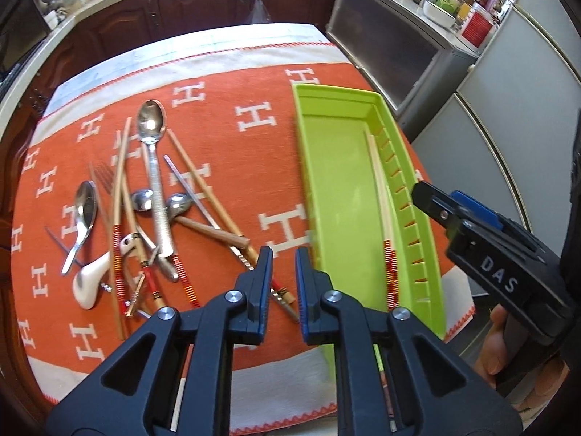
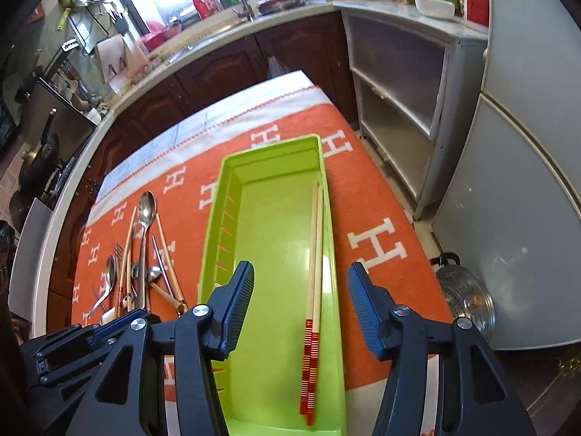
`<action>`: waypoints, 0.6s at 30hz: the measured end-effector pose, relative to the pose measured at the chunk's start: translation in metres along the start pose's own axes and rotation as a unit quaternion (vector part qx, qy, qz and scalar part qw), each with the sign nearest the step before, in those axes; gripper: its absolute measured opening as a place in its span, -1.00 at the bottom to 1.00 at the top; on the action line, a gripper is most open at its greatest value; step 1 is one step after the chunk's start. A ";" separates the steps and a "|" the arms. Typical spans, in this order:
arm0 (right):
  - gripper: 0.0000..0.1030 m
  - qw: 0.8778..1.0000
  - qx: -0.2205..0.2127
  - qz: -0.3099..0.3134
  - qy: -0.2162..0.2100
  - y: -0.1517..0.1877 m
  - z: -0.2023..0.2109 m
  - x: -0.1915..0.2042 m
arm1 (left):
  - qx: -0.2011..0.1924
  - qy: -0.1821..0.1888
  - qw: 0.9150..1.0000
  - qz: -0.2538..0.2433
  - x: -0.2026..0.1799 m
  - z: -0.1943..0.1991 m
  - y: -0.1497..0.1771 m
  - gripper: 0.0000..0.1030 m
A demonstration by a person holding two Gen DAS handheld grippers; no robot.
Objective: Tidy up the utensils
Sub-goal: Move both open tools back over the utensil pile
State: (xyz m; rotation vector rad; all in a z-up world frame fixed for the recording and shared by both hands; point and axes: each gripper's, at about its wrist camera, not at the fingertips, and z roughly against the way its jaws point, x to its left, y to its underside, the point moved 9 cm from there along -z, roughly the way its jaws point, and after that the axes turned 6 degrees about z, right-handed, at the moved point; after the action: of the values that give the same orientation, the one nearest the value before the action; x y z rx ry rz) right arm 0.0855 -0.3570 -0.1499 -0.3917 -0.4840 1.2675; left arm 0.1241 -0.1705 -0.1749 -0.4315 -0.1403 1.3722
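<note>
A lime-green tray lies on an orange cloth patterned with white H letters. One pair of wooden chopsticks with red-banded ends rests along the tray's right wall. Left of the tray is a tangled pile: a large steel spoon, a small spoon, a fork, a white ceramic spoon and several chopsticks. My left gripper hovers between pile and tray, jaws a narrow gap apart and holding nothing. My right gripper stands wide open above the tray's near end.
The table's right edge runs just past the tray, with a grey shelf cabinet and a fridge beyond it. A steel lid sits on the floor. Dark wooden kitchen cabinets stand behind the table.
</note>
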 end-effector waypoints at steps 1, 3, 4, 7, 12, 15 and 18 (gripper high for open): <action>0.18 1.000 -0.003 0.005 0.002 0.001 0.003 0.002 | -0.004 -0.003 1.000 0.003 0.004 0.003 0.000 -0.81; 0.26 1.000 -0.008 0.009 0.003 0.004 0.007 0.007 | -0.013 -0.010 1.000 0.007 0.011 0.009 0.001 -0.80; 0.26 1.000 -0.012 0.007 0.002 0.005 0.009 0.009 | -0.018 -0.013 1.000 0.009 0.015 0.012 0.001 -0.80; 0.26 1.000 -0.019 0.011 0.004 0.011 0.013 0.015 | -0.028 -0.019 0.999 0.014 0.024 0.018 0.003 -0.80; 0.32 0.999 -0.027 0.020 -0.013 0.017 0.023 0.030 | -0.036 -0.022 0.999 0.025 0.042 0.028 0.011 -0.53; 0.39 0.998 -0.050 0.037 -0.024 0.016 0.036 0.046 | -0.049 -0.024 0.998 0.037 0.055 0.035 0.013 -0.15; 0.42 0.996 -0.069 0.052 -0.028 0.015 0.047 0.062 | -0.061 -0.029 0.997 0.045 0.067 0.042 0.014 -0.14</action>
State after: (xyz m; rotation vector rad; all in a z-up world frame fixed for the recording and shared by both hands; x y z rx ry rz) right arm 0.0618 -0.2923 -0.1107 -0.5028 -0.6070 1.3523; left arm 0.1111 -0.0946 -0.1522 -0.5048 -0.2570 1.4701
